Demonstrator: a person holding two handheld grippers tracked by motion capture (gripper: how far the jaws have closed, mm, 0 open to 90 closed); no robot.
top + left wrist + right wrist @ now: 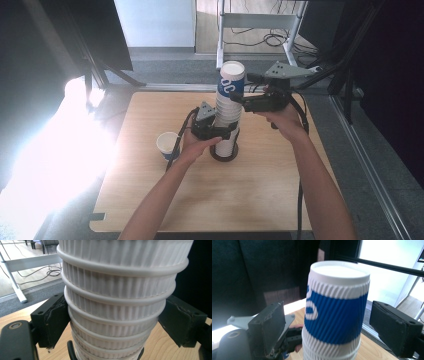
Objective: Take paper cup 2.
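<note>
Two grippers work on one tall stack of cups (229, 112), which stands upright in a dark ring base (223, 153) near the middle of the wooden table (210, 200); every place below is given from that stack.

Left of the stack, well apart from it and on the table, stands a single cup (166, 145), white with blue, open end up.

Just left of the stack's lower part is the left gripper (216, 131), held in the person's left hand (196, 146). In the left gripper view its two black jaws sit on either side of the ribbed white cups, both pads against the ribbed sides; they are about half closed and clamp the stack low down.

At the top of the stack sits the blue-banded top cup (336, 312), white rim uppermost, nested onto the cups beneath it.

Right of the stack, level with that top cup, is the right gripper (243, 98), held in the person's right hand (284, 119). In the right gripper view its jaws stand wide, one on each side of the blue band, with a clear gap on each side; they touch nothing and hold nothing.
</note>
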